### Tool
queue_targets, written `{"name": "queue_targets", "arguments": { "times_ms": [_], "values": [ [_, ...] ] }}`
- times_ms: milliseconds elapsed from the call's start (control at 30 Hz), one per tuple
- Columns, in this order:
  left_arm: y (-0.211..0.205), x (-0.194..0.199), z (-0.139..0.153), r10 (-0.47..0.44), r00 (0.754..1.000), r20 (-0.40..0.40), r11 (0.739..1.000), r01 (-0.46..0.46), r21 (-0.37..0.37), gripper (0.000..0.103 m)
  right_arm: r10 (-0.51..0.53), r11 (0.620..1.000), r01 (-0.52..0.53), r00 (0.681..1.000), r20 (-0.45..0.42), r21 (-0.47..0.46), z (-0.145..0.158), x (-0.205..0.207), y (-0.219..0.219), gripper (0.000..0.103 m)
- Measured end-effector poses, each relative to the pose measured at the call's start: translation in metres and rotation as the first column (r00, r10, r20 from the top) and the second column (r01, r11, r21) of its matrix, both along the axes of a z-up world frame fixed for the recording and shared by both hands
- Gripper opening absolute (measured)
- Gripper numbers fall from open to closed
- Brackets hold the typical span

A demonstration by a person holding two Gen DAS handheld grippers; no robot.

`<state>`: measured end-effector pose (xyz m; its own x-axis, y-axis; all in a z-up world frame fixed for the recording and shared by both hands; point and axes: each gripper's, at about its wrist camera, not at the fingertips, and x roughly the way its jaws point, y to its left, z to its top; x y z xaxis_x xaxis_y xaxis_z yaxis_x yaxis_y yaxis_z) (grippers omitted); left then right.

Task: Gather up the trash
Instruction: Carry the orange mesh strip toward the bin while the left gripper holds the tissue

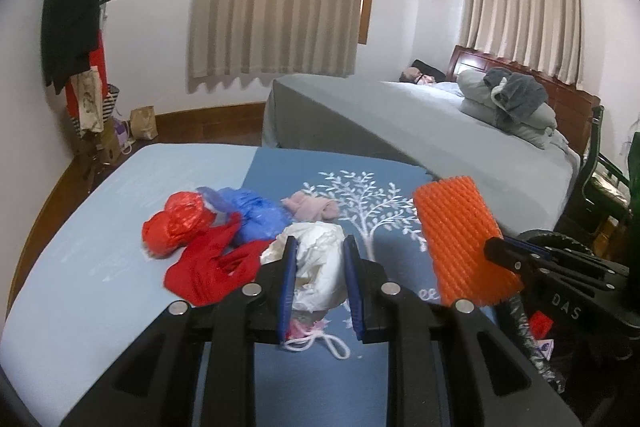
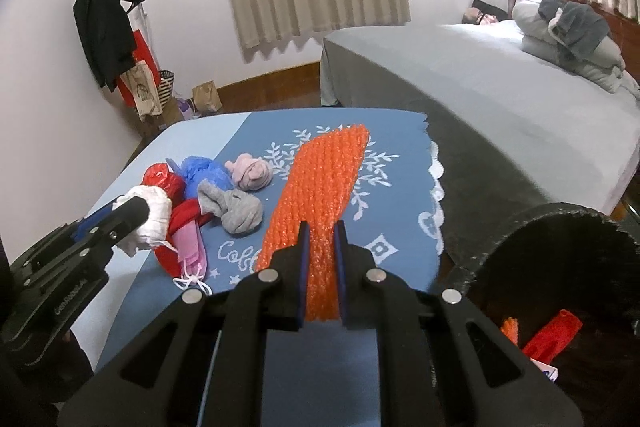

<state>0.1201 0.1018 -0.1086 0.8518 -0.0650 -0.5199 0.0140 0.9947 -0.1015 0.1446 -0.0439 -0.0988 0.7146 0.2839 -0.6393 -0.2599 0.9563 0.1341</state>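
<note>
Left tongs clamp the white plastic wad; right tongs clamp the orange foam net.

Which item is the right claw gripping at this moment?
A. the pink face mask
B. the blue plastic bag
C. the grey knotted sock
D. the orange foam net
D: in the right wrist view, the right claw is shut on the orange foam net, whose near end is pinched between its fingers, while the left claw holds a white crumpled bag.
</note>
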Motion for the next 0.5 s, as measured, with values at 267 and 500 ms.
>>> {"name": "queue_targets", "arguments": {
  "times_ms": [267,500],
  "values": [
    [-0.024,0.0,0.005,-0.05,0.999,0.007,0.999,0.05,-0.002,0.023,-0.034,0.999,0.034,0.999,0.018,0.001,0.011,-0.01,-0.022,0.011],
    [-0.049,0.0,0.011,-0.101,0.995,0.019,0.995,0.101,-0.004,0.023,-0.072,0.997,0.072,0.997,0.032,0.007,0.017,-0.019,-0.045,0.011]
  ]
}}
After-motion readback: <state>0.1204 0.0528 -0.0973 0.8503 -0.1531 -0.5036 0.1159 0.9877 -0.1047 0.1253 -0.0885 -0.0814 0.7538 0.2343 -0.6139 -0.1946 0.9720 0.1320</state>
